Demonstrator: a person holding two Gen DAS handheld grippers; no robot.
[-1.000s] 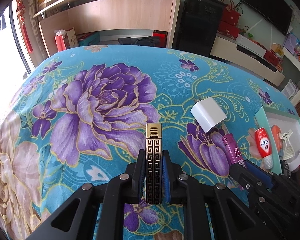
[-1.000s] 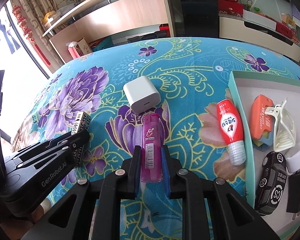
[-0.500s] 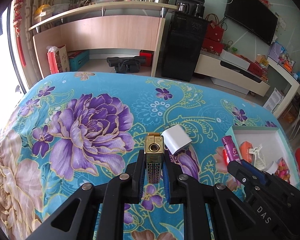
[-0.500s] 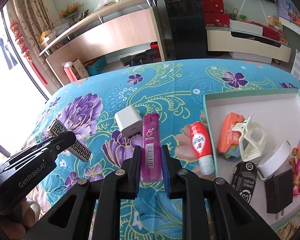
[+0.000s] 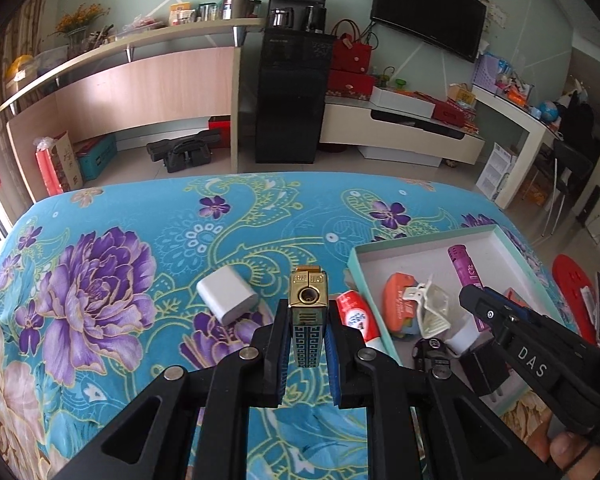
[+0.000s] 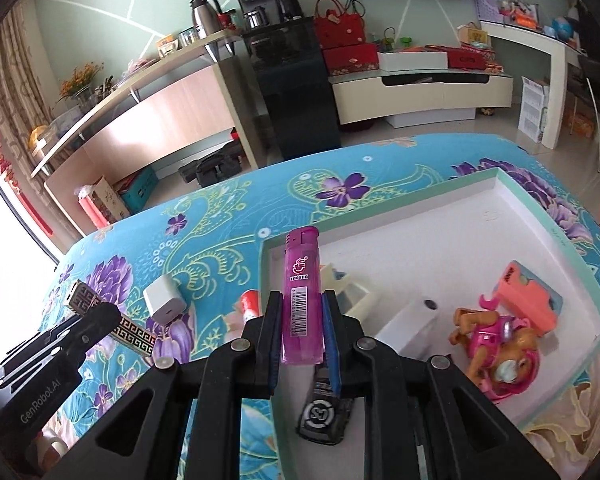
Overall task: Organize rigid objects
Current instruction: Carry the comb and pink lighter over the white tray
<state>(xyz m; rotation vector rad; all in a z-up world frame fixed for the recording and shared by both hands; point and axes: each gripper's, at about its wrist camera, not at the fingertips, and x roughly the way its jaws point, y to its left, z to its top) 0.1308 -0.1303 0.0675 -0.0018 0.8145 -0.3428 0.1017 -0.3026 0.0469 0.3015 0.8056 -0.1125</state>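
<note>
Gripping one gold patterned lighter (image 5: 307,316), the left gripper (image 5: 307,344) is hanging above the floral cloth (image 5: 100,280), just left of the box (image 6: 512,196). The right gripper (image 6: 302,328) is clamping one purple lighter (image 6: 301,300) and is hovering over the near left corner of that box. Two things are lying on the cloth outside the box: one white charger cube (image 5: 227,294) and one red-capped tube (image 5: 358,316), the tube touching the box's left wall. Inside are lying one white hair clip (image 5: 430,308), one black toy car (image 6: 325,412), one pink toy dog (image 6: 496,344) and one orange block (image 6: 526,300).
</note>
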